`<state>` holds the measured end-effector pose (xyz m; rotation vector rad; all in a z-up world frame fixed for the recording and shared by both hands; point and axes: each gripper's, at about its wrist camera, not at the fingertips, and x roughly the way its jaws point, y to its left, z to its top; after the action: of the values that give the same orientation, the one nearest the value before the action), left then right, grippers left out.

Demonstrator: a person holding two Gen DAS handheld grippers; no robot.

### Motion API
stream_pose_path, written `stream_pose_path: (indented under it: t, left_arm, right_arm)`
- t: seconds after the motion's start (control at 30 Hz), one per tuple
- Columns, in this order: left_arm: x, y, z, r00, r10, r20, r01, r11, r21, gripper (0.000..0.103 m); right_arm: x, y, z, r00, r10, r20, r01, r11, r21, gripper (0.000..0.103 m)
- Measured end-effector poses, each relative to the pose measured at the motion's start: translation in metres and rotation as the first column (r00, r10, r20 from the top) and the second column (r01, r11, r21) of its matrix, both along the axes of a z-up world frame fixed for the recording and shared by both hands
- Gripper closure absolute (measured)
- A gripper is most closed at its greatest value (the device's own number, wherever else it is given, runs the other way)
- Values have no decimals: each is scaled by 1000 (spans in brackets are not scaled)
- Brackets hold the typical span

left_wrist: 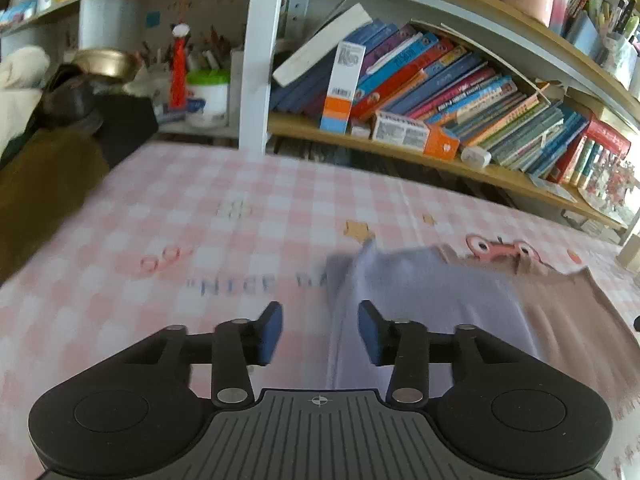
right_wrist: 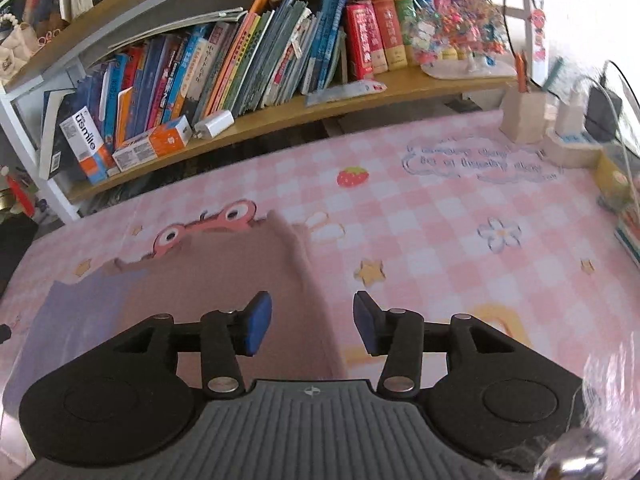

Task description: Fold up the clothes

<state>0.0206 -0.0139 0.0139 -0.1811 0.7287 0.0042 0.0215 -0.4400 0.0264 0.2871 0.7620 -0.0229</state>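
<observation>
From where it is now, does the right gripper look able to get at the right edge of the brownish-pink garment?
Probably yes. The right gripper is open over that edge of the brownish-pink garment, with nothing between its fingers and only the pink checked tablecloth alongside.

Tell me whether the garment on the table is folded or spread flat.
Folded, at least partly: the garment lies flat with a lilac layer overlapping its brown part. Whether folding is finished, cannot tell.

Pink checked tablecloth, lilac-and-mauve garment lying flat on it
</observation>
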Motion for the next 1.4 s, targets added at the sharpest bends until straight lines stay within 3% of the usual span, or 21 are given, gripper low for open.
stream_pose_path:
  t: [0.17,0.43,0.5,0.63,0.67,0.77,0.9,1.0,1.07,1.13,1.23,1.4]
  left_arm:
    - [-15,3,-10,999,9,-44,-10,999,-32,55]
    - [-5,6,-32,993,12,-121,-25,994,-102,60]
    - [-4,9,-35,992,21,-122,-40,988,-150,67]
    - [-4,10,-34,993,9,-118,-34,976,-215,97]
    - [-5,11,-32,994,10,-110,-35,974,-225,97]
    - [-9,18,-19,998,34,-59,-48,966,-255,97]
    - [0,22,-25,996,26,-90,-47,971,-233,96]
    - [5,19,-35,991,14,-131,-40,980,-197,91]
    - [3,17,-33,993,9,-117,-30,984,-175,90]
    - [0,16,-30,994,13,-110,-30,989,-147,85]
    - [-7,14,-22,996,37,-86,-46,993,-105,75]
    - [-23,4,-5,998,57,-26,-59,996,-66,60]
  right_arm:
    - [-19,1,-12,999,5,-41,-3,999,32,59]
    - [-16,-6,-30,997,-13,-79,20,996,92,62]
    - [-14,-5,-33,996,-14,-86,24,993,113,68]
    - [-13,-3,-30,997,-1,-83,13,991,137,86]
    - [-13,-2,-29,997,4,-81,8,989,146,94]
    - [-13,-3,-20,998,20,-56,-9,979,204,95]
    - [-9,4,-27,997,3,-82,10,988,152,95]
    - [-8,5,-32,997,-17,-81,27,991,129,89]
    - [-9,5,-31,996,-22,-84,31,994,109,79]
    - [-10,8,-26,996,-18,-82,25,997,76,76]
    - [-15,13,-16,998,2,-58,0,999,37,59]
    - [-27,24,0,998,61,-13,-62,998,-34,38]
